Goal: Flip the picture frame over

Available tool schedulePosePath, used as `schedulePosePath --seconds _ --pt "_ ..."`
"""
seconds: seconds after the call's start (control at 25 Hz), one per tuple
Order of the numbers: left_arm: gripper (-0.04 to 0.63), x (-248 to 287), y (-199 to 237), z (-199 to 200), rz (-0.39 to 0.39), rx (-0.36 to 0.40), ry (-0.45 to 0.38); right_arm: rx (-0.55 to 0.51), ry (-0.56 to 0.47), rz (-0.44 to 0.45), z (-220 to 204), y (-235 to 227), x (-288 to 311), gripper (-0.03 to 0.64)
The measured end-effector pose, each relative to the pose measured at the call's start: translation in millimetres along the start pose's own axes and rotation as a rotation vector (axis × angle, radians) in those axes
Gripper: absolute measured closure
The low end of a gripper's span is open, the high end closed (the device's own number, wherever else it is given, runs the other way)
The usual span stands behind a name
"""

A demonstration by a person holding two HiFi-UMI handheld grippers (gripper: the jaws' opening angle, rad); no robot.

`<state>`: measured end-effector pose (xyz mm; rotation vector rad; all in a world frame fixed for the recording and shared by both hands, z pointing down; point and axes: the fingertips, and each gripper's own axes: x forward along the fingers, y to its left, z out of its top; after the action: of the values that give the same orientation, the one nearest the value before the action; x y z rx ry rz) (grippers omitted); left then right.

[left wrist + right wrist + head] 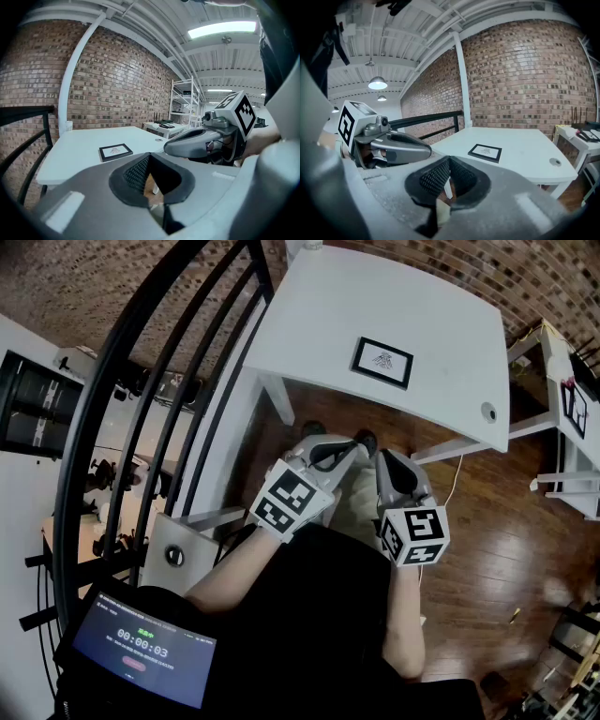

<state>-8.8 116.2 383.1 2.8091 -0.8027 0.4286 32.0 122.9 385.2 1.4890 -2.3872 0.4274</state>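
The picture frame (382,362) lies flat and face up on the white worktop (319,315), its long side running across your view. It sits ahead of both grippers and well apart from them, with bare surface all round it. Your right gripper (388,458) lines up with it a little better than your left gripper (349,443). Both pairs of fingers (135,172) are pressed together, holding nothing. The worktop's near edge lies between you and the frame.

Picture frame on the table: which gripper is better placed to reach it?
Right, probably: in the head view the right gripper lines up with the picture frame; the left gripper sits off to its left. Both shut.
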Motion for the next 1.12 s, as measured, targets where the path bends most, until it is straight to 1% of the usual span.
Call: schedulePosePath --seconds 0.52,1.12 --pt "0.58 7 11 -11 0.012 -0.04 0.016 0.018 0.037 0.019 -13 -4 15 0.624" --pt "0.58 17 23 -40 0.016 -0.104 0.086 0.076 0.098 0.042 -36 -10 37 0.624"
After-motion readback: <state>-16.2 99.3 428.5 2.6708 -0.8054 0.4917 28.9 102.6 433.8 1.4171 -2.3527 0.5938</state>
